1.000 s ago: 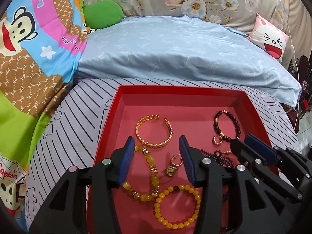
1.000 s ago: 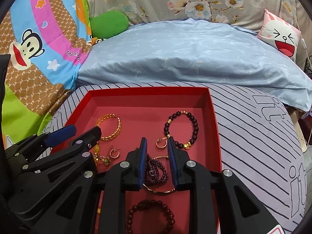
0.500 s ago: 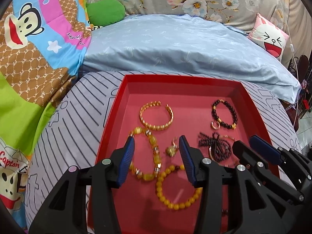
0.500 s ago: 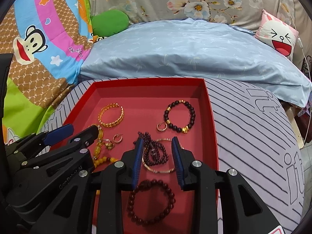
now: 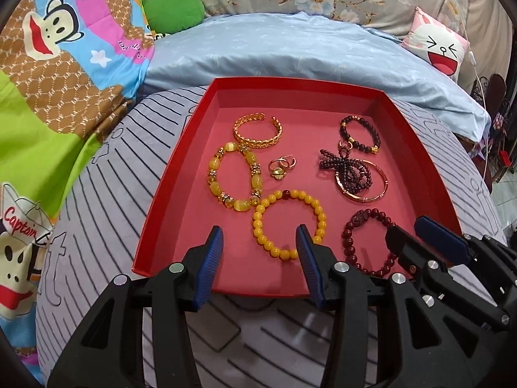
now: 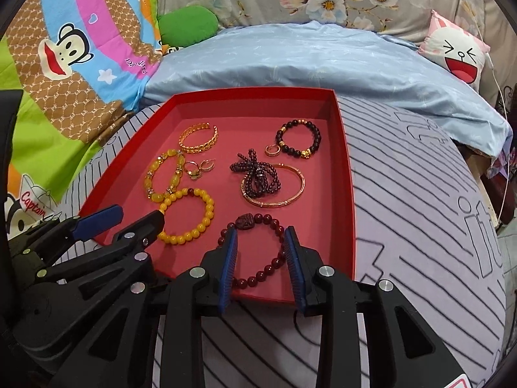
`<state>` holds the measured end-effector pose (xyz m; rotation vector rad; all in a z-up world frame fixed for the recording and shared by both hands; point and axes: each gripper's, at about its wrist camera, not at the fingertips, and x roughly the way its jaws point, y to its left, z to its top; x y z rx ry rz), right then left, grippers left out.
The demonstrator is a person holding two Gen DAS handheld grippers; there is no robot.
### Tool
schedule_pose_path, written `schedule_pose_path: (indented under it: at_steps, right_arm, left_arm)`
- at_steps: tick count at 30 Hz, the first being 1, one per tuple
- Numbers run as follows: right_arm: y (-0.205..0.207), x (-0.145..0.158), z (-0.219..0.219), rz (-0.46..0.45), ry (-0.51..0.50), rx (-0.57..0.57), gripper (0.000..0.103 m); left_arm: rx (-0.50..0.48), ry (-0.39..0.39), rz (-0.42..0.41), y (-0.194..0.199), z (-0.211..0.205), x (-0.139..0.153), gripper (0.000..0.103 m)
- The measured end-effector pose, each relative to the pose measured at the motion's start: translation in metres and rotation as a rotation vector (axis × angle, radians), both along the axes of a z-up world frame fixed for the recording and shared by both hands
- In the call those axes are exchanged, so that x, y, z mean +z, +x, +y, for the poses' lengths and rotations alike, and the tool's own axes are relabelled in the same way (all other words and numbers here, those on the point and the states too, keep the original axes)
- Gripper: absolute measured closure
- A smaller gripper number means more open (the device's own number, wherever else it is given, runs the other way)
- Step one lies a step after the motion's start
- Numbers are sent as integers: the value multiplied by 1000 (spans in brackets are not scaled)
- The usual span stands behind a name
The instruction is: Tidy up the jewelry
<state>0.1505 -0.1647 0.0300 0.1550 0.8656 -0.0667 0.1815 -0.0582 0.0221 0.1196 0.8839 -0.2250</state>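
I have the bed (image 5: 307,48) ahead, its blue sheet beyond a grey striped cushion (image 5: 106,174); on that cushion sits the red tray (image 5: 168,194) with all the jewelry in it. Over the last second both grippers have drawn back toward me and up; the tray's near rim, hidden before, now shows under the jaws in both views, so I read this as a retreat after a placement, nothing carried. Left gripper (image 5: 260,242): jaws spread wide, empty, hanging over the near edge with the yellow bead bracelet (image 5: 289,223) between them in view but not touched. Right gripper (image 6: 261,245): jaws spread somewhat less, empty, framing the dark red bracelet (image 6: 255,249), which lies flat in the tray's near right corner. Further in, the thin bangle (image 6: 274,186) rings the tangled purple strand (image 6: 257,171); the amber bracelet (image 5: 234,174) touches the yellow one; the gold cuff (image 5: 257,131) and black bracelet (image 5: 358,134) sit at the back; the small rings (image 5: 281,168) cluster mid-tray. My judgement: warm tones left, dark right; sorting looks nearly done, the purple tangle perhaps next.
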Motion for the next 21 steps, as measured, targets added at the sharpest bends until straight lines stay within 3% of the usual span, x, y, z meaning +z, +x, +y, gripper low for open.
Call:
schedule_pose_path:
  at_steps: [11,16,21]
  right_arm:
    - [-32,2,4,10,1,-5,72]
    - [-43,22,6,-38,-14,-19,71]
    - [-55,37,2,-50,-20,-61,63]
  left_arm:
    - [-7,-8,21,-32,4,0,59]
    - [11,-20,-8,-39,6,17,58]
    - [36,-16,-47,-49,11,34,42]
